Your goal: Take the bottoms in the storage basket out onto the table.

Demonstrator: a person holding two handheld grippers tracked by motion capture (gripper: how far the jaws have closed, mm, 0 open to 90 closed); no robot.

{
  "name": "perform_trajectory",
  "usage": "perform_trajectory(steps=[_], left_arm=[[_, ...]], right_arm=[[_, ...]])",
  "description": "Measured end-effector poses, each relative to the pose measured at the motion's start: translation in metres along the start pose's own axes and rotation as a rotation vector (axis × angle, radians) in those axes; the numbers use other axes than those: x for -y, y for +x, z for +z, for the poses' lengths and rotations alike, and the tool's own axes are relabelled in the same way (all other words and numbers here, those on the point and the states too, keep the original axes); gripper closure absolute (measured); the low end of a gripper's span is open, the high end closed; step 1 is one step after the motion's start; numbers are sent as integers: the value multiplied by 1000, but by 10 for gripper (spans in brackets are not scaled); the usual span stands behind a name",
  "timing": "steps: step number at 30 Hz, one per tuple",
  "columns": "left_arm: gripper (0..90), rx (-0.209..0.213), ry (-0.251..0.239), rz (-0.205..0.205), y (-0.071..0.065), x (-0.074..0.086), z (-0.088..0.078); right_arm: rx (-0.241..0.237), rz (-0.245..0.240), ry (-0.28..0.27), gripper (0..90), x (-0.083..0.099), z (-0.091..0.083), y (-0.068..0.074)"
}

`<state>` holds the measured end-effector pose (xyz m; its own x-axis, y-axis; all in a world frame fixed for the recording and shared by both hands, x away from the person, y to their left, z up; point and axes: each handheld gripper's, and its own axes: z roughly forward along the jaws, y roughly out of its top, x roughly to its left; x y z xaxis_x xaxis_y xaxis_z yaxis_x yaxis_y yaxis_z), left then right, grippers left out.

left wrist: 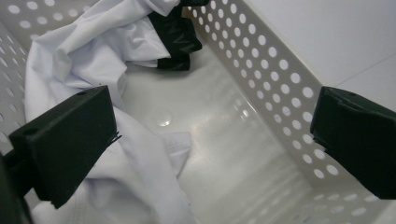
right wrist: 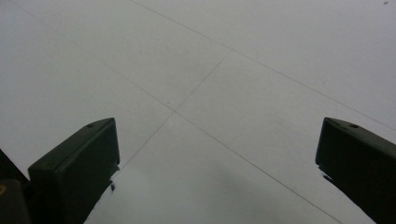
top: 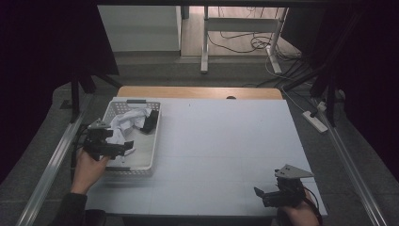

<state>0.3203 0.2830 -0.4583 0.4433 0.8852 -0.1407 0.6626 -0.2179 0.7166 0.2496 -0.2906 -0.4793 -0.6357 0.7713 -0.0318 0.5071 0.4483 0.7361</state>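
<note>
The basket (top: 153, 141) holds a white cloth (top: 124, 123) and a black cloth (top: 150, 121); the left gripper (top: 123, 149) gapes wide above them

No writing, label, brand, number or sign can be read anywhere — not on the things ahead of either gripper's jaws, nor on the jaws themselves.

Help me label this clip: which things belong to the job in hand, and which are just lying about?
In the job:
white cloth
black cloth
perforated basket
left tongs, open over the basket

Lying about:
right tongs, open over bare table
power strip on the floor
</note>
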Motion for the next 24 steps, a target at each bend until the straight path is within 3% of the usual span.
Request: perform_trajectory(steps=[13,24], left_arm=[[1,-25,45,-14,17,-15,14],[1,-77,134,-54,34,-23,32]], right_arm=[[-2,-2,6,8,0,0,0],[0,-8,10,8,0,1,1]])
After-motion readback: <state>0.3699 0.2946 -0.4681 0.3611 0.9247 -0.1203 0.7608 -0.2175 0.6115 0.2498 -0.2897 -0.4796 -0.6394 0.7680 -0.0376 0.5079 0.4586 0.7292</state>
